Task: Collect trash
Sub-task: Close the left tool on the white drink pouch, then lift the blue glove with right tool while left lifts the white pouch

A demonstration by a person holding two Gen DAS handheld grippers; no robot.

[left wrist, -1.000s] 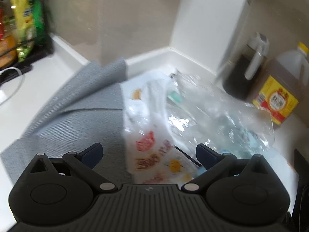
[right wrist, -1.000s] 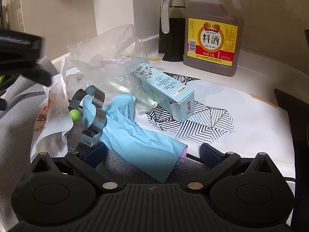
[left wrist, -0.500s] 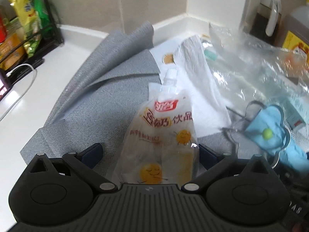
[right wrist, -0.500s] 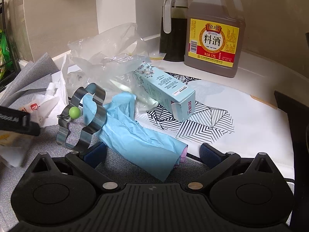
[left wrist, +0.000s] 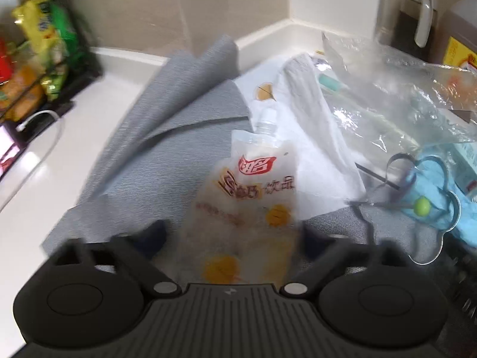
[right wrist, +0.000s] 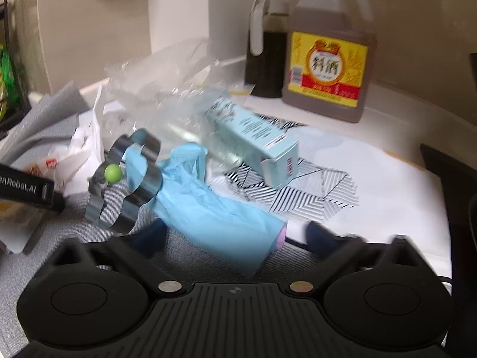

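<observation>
Grey mat (left wrist: 167,161) carries one drink pouch (left wrist: 247,205), one blue glove (right wrist: 208,208).

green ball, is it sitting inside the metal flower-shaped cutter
Yes, the small green ball lies within the ring of the metal flower-shaped cutter, which rests against the blue glove.

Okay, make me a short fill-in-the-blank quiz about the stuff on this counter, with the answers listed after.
1. The drink pouch between the left gripper's closing fingers lies on a ____ cloth.
2. The small ball inside the metal cookie cutter is ____.
3. The glove in front of the right gripper is light ____.
4. The big jug has a ____ label.

Missing words: grey; green; blue; yellow
</observation>
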